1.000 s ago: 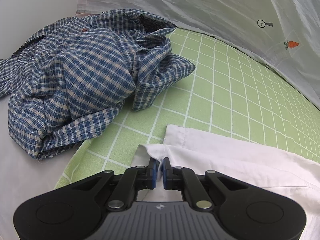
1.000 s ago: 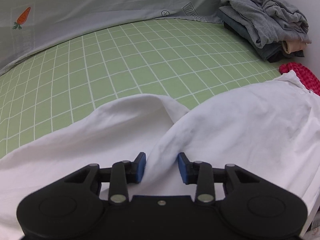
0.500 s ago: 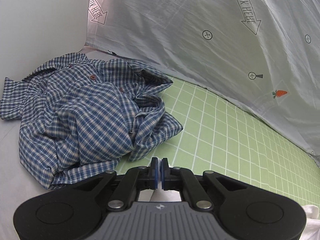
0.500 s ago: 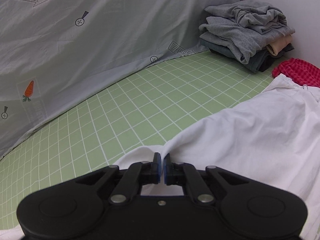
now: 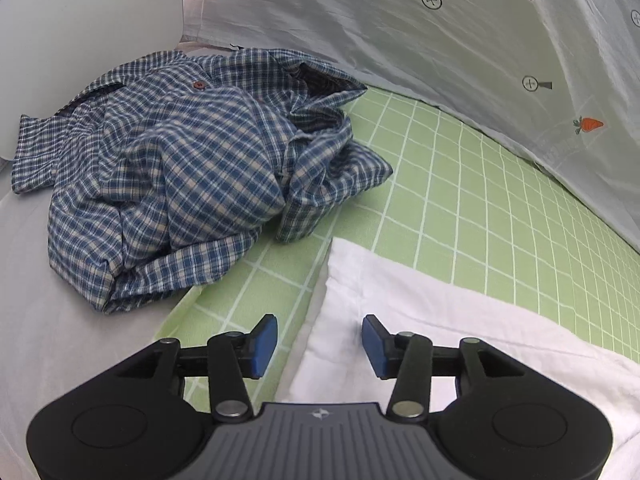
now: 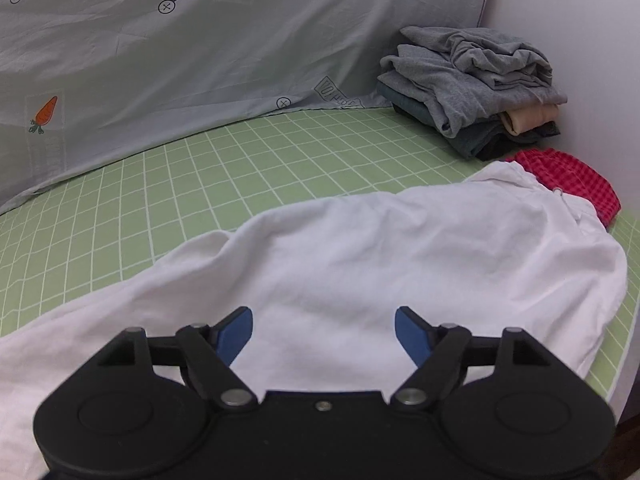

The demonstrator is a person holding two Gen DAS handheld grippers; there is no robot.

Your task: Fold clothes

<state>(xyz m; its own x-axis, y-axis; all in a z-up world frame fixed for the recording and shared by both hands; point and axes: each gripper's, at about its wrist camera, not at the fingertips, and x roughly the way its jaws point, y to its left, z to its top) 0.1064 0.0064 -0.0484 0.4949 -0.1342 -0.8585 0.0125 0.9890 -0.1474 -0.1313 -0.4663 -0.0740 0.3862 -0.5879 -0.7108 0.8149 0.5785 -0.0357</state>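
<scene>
We look across a green sheet (image 5: 472,200) printed with a white grid; it covers the work surface in both views. Behind it hangs a pale grey cloth (image 6: 200,48) marked with carrots, arrows and crossed circles.

The white garment (image 6: 400,252) lies spread on the green sheet, reaching from the near left of the right wrist view up to the far right, where its end overlaps a red checked cloth (image 6: 572,176). In the left wrist view we see its hemmed corner (image 5: 348,264) lying flat on the grid.

A crumpled blue plaid shirt (image 5: 180,184) sits to the left, partly on the green sheet and partly on the grey surface beside it, near the white corner but not touching it.

At the far right, against the wall, stands a stack of folded clothes (image 6: 472,84), grey on top, just behind the red cloth.

Our left gripper (image 5: 319,343) is over the white garment's edge, its jaws opening; cloth lies beneath the gap, and the blue pads (image 5: 264,340) press nothing. Our right gripper (image 6: 323,334) is over the middle of the white garment, its jaws also opening and wide apart, holding nothing.
</scene>
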